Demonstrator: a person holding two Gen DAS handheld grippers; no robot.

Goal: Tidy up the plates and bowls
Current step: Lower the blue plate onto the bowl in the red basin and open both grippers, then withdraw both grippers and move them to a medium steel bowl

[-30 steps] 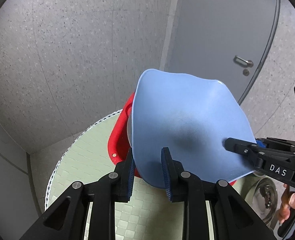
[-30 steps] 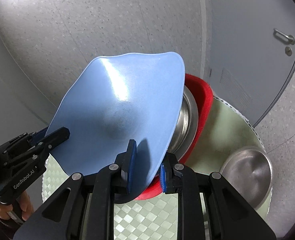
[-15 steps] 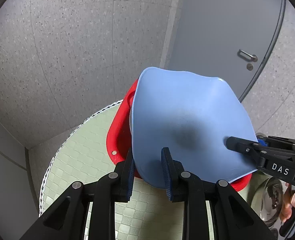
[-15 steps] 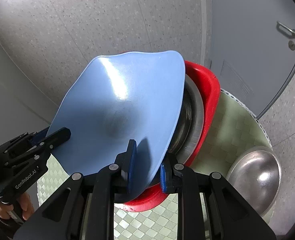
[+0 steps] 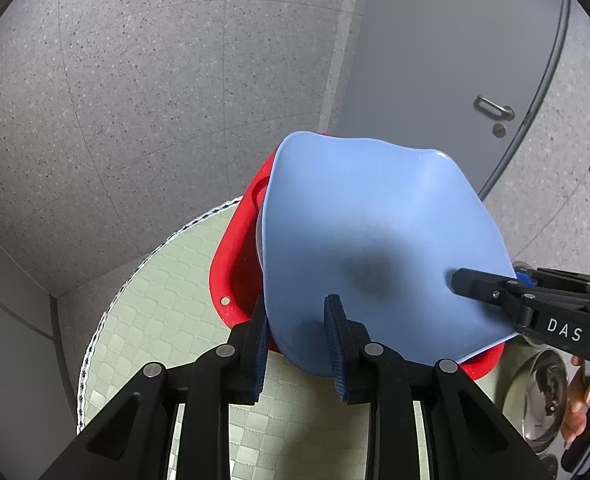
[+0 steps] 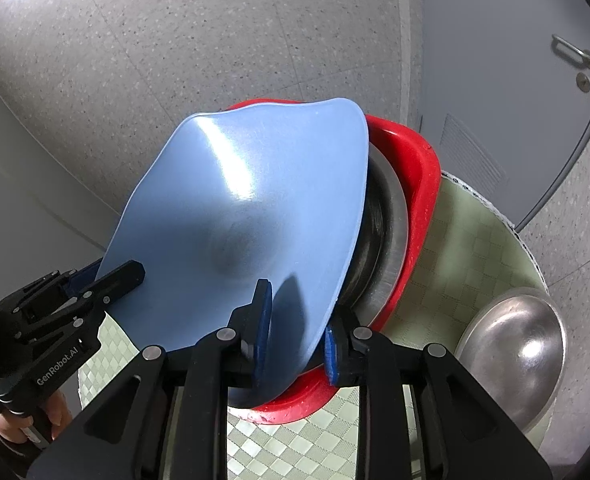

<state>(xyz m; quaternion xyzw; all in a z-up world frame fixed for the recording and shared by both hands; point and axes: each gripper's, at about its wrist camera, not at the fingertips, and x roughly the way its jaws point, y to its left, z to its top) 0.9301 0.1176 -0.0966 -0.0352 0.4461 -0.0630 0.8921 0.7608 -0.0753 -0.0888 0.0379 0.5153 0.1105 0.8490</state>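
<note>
One blue plate (image 5: pixel 375 248) over red basin (image 5: pixel 231 276), steel dish (image 6: pixel 387 224) inside

Both wrist cameras look steeply down, close (from opposite sides), sharing the blue plate (image 5: pixel 375 232) and table (image 6: pixel 475 248).

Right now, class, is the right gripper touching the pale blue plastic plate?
Touching. In the right wrist view the right gripper clamps the blue plate between its pads.

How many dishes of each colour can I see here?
Blue: 1, the blue plate
Red: 1, the red basin
Silver: 2, the steel dish inside the basin and the steel bowl beside it
Total: 4
</note>
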